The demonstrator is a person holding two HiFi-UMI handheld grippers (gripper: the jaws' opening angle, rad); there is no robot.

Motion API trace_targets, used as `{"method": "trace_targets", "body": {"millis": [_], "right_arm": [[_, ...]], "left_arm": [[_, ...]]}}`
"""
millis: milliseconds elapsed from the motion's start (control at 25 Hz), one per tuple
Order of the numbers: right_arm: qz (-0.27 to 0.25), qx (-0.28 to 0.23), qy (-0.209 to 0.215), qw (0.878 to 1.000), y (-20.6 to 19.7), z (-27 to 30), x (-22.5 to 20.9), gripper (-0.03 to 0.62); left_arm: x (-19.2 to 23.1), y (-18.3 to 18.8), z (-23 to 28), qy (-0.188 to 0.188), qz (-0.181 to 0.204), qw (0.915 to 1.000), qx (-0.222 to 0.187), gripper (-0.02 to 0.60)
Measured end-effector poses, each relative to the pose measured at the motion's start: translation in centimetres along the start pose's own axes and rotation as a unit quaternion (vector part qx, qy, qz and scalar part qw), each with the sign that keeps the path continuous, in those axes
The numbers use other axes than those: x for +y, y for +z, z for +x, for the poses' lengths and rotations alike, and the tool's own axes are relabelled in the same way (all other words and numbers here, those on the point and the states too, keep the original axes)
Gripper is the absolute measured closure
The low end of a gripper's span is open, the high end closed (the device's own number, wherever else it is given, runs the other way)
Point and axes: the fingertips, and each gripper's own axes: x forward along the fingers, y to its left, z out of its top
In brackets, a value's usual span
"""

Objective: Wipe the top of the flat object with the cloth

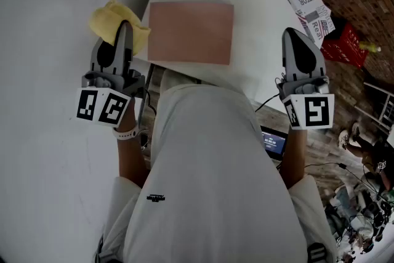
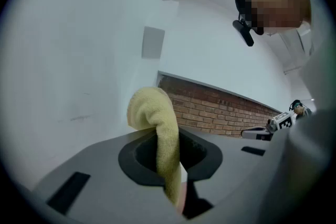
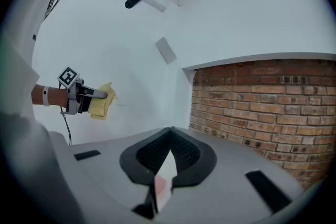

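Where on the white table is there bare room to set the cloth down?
Bare table lies right of the flat board, up to the rim, and beyond the board's far side. The cloth crowds the left side.

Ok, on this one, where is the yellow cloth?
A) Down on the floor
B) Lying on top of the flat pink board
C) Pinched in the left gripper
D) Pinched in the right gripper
C: the yellow cloth hangs clamped between the jaws of the left gripper, while the right gripper is shut on nothing and the flat pink board lies bare.
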Motion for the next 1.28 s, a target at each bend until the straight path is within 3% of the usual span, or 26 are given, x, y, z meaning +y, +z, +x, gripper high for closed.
{"method": "trace_targets", "body": {"millis": [440, 1280], "right_arm": [[0.007, -0.005, 0.03, 1.0, 0.1, -0.4, 3.4, 0.589], [0.007, -0.015, 0.038, 0.999, 0.5, 0.0, 4.4, 0.589]], "left_arm": [[-2.8, -0.9, -0.9, -0.016, -0.01, 0.9998, 0.001, 0.52], [-5.3, -2.5, -1.5, -0.037, 0.005, 0.9992, 0.016, 0.52]]}}
